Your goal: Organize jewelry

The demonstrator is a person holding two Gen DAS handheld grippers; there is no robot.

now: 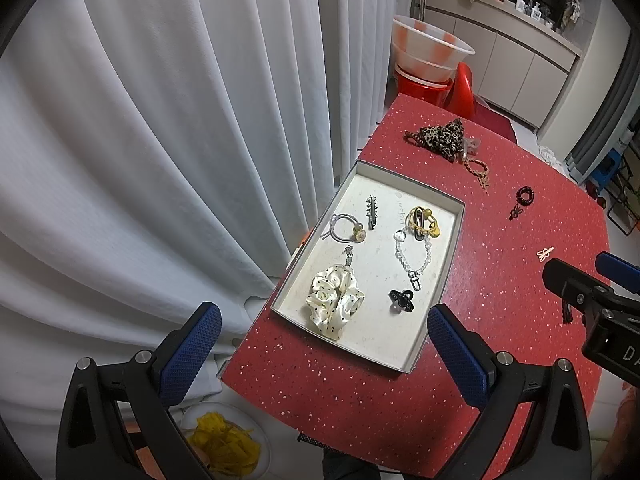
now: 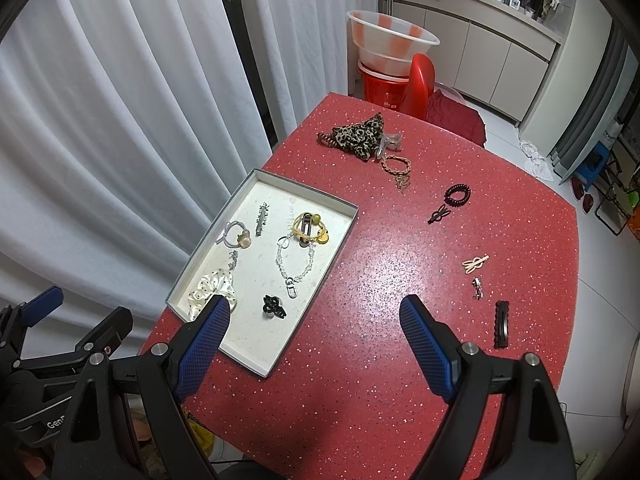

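both grippers hover spread wide, holding nothing: the left gripper [image 1: 324,344] over the white tray [image 1: 416,354] with a polka-dot scrunchie [image 1: 334,304], the right gripper [image 2: 314,336] over the red table [image 2: 380,400]. a black clip [image 2: 502,323] lies loose at 3 o'clock.
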